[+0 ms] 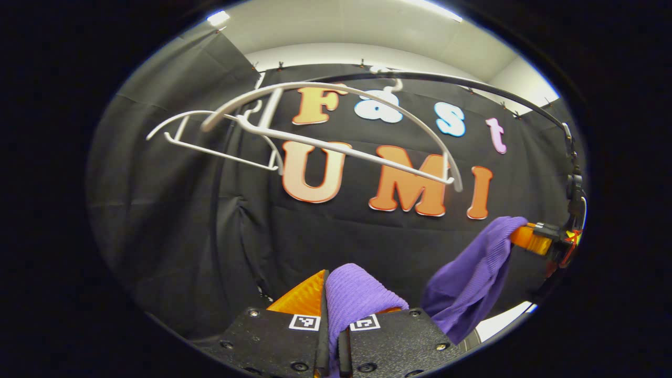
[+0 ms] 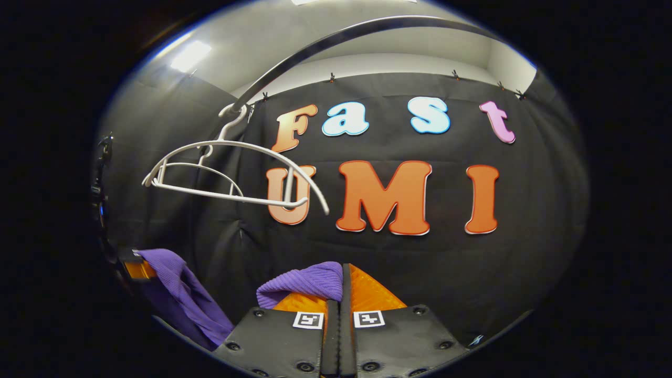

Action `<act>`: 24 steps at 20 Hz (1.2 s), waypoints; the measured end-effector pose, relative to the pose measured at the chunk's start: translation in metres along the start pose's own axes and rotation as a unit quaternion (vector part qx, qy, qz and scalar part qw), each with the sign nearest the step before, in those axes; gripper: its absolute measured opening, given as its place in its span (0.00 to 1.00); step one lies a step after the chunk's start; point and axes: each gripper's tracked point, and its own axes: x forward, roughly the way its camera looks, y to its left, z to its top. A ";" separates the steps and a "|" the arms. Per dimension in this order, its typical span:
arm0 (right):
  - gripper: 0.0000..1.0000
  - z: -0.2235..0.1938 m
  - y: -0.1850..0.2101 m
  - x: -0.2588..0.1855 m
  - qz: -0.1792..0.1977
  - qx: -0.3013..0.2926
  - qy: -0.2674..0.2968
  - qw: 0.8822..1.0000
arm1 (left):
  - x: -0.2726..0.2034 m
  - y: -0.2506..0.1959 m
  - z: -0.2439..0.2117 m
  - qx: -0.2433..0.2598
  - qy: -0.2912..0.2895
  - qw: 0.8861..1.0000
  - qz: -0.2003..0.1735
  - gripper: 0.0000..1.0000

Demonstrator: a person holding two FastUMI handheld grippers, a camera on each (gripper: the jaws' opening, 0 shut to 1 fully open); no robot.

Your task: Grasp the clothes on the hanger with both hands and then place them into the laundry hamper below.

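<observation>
Spanning both clenched hand-held grippers, left (image 1: pixel 332 315) and right (image 2: pixel 338 294), cloth (image 1: pixel 472 283) hangs below hangers (image 1: pixel 336 131); hamper unseen.

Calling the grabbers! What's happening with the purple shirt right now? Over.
Left gripper shut on purple shirt. Right gripper shut on it too. Hangers bare on the rail. Nothing in the way; hamper unseen.

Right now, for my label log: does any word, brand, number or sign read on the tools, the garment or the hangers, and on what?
No readable text.
Left tool: square coded markers, a pattern, no words.
Right tool: the same kind of markers, no words.
Purple garment: no tag or print visible.
White hangers: no writing visible.
</observation>
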 end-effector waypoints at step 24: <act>0.08 -0.346 0.021 -0.091 -0.028 0.076 0.469 0.880 | -0.047 -0.100 -0.256 -0.127 0.402 0.907 0.008 0.14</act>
